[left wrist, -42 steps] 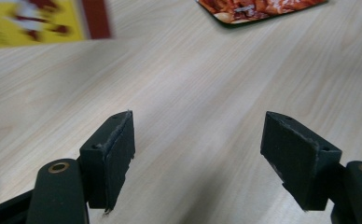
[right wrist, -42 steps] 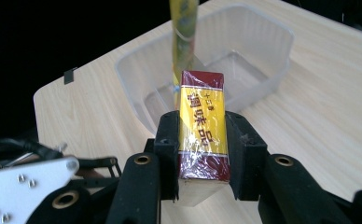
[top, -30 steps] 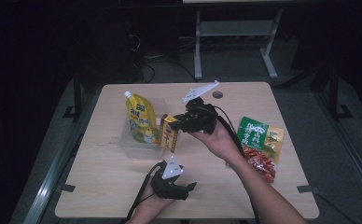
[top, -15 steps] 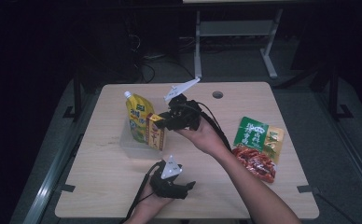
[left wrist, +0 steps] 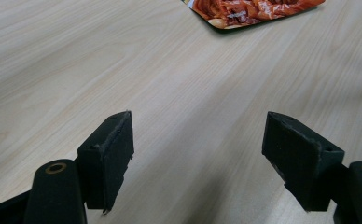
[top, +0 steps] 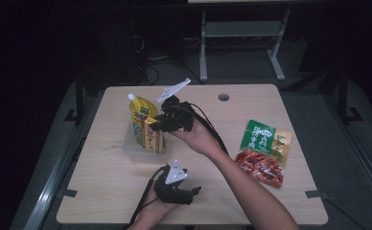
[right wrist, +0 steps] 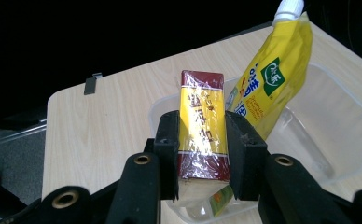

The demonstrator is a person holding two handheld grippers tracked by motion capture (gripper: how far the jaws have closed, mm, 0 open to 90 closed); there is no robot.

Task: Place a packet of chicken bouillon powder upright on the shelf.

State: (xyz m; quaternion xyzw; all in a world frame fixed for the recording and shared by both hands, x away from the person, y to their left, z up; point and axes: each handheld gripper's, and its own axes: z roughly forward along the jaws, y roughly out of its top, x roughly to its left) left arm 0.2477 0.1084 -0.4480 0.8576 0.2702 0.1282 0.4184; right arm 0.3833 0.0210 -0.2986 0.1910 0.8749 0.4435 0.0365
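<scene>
Packing looks partly done: right gripper (right wrist: 202, 154) clamps the yellow-and-maroon wrapped box (right wrist: 202, 130) over the clear plastic tub (right wrist: 337, 116), yellow spouted pouch (right wrist: 270, 79) already inside beside it, left gripper (left wrist: 200, 158) idle, agape.

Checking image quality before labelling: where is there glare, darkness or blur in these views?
High view: table evenly lit, surroundings nearly black, package print soft. Right gripper view: glare streaks on the wrapped yellow-and-red box, black background. Left gripper view: wood grain sharp, red snack packet cut off at the top edge, slightly soft.

Green-and-red snack packet (top: 264, 151) on table (top: 102, 196)
</scene>
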